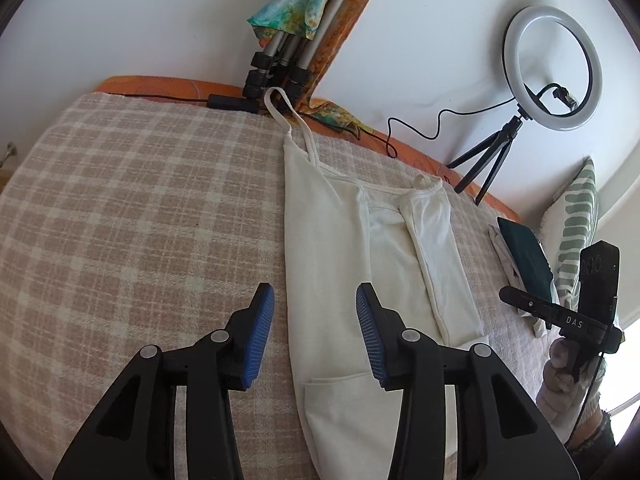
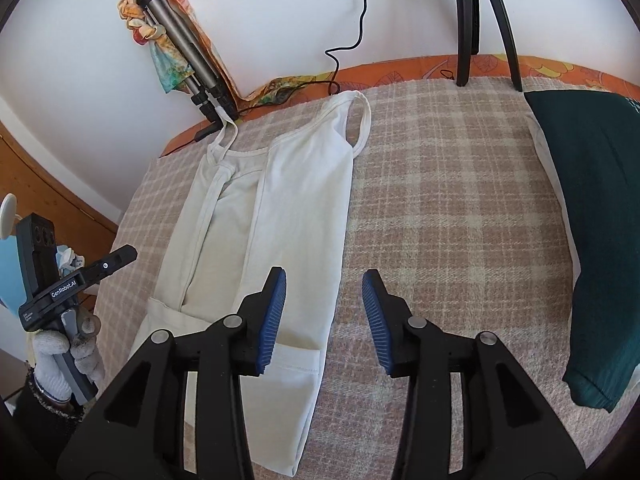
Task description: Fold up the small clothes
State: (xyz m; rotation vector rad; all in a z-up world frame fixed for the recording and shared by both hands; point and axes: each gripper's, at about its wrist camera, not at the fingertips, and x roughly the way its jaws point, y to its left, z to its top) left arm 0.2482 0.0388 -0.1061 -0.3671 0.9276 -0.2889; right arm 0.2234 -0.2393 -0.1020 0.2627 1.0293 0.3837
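Note:
A white tank top [image 1: 360, 248] lies flat on the plaid blanket [image 1: 140, 208], both long sides folded inward, straps toward the wall. My left gripper [image 1: 315, 334] is open and empty, hovering over the top's left edge near the hem. My right gripper [image 2: 324, 320] is open and empty, above the top's [image 2: 288, 208] right edge and the blanket [image 2: 460, 200]. The right gripper's body also shows at the right of the left wrist view [image 1: 576, 312], and the left gripper's body shows in a gloved hand in the right wrist view [image 2: 60, 284].
A folded dark green garment [image 2: 592, 240] lies on white cloth at the right. A ring light on a tripod [image 1: 552, 68] and a folded tripod [image 1: 272, 68] stand at the wall, with a cable [image 2: 360, 20]. A striped pillow [image 1: 576, 220] lies at the right.

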